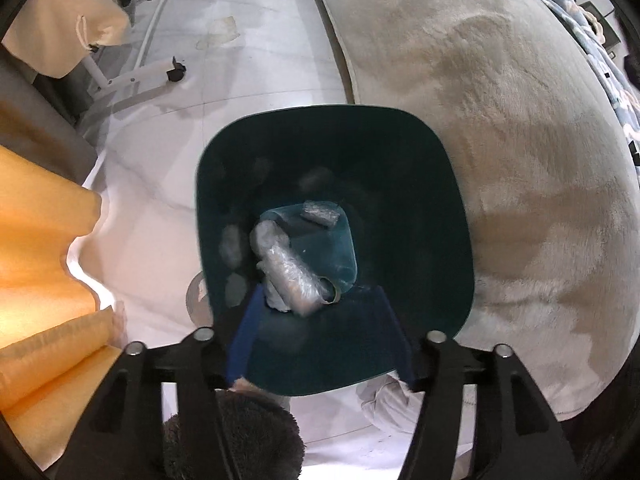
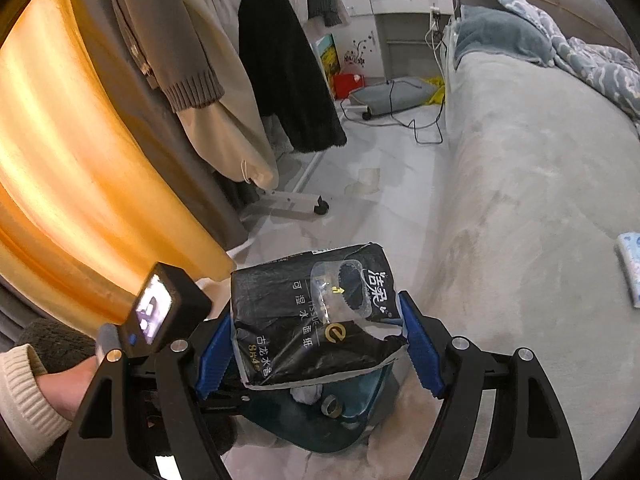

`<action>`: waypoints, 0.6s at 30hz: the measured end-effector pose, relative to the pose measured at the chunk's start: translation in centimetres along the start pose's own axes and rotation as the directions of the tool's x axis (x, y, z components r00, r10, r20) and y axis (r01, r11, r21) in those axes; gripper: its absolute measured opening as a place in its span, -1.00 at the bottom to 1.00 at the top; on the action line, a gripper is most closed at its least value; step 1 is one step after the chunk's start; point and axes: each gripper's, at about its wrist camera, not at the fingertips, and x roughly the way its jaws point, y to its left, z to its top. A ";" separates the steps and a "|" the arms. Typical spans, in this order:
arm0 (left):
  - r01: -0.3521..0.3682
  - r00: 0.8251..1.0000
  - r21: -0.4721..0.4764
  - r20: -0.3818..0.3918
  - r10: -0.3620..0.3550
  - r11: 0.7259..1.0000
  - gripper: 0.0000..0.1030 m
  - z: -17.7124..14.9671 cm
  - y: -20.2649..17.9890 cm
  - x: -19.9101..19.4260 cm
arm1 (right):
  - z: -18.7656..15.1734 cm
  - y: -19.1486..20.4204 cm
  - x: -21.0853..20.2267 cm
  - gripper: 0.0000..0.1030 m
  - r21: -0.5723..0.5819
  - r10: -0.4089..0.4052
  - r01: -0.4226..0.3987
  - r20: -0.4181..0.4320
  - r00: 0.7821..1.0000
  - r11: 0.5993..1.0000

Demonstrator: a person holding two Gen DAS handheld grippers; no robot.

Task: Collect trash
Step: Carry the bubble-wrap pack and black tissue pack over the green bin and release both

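A dark teal trash bin (image 1: 452, 216) stands on the pale floor beside the bed, seen from above in the left wrist view. Inside it lie a clear-wrapped roll (image 1: 290, 268) and a small wrapped piece (image 1: 320, 214). My left gripper (image 1: 318, 338) hangs over the bin's mouth, open and empty. My right gripper (image 2: 320, 344) is shut on a black empty tissue pack (image 2: 312, 316) with white lettering, held just above the bin (image 2: 360, 412), whose rim shows below the pack.
A grey plush bedspread (image 2: 532, 208) fills the right side, with a blue-white packet (image 2: 632, 272) on it. Orange curtain (image 2: 72, 168) and hanging coats (image 2: 248, 60) stand at the left. A white rolling rack foot (image 1: 136, 80) and cables (image 2: 424, 128) lie on the floor beyond.
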 end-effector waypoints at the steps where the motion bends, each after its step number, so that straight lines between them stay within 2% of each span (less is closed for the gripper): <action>1: -0.001 1.000 -0.004 0.004 0.001 1.000 0.30 0.0 0.2 -0.2 | -0.1 0.1 0.5 0.49 0.005 -0.001 0.001 -0.012 1.000 1.000; 5: -0.005 0.999 -0.028 0.035 0.006 1.000 0.33 -0.1 1.5 -1.3 | -0.3 0.5 2.0 0.49 0.002 -0.007 0.007 -0.048 0.999 1.000; 11: -0.007 0.992 -0.066 0.125 0.015 0.998 0.33 -0.3 3.4 -3.9 | -0.9 1.5 4.5 0.49 -0.017 -0.010 0.008 -0.105 0.994 1.000; 15: -0.018 0.980 -0.064 0.195 0.030 0.998 0.32 -0.3 4.1 -5.9 | -1.2 1.9 6.5 0.49 -0.024 -0.016 0.012 -0.146 0.989 1.000; 18: 0.003 0.969 -0.071 0.246 0.014 0.997 0.30 -0.3 4.8 -7.3 | -1.7 2.3 8.3 0.49 -0.034 -0.021 0.016 -0.182 0.983 0.999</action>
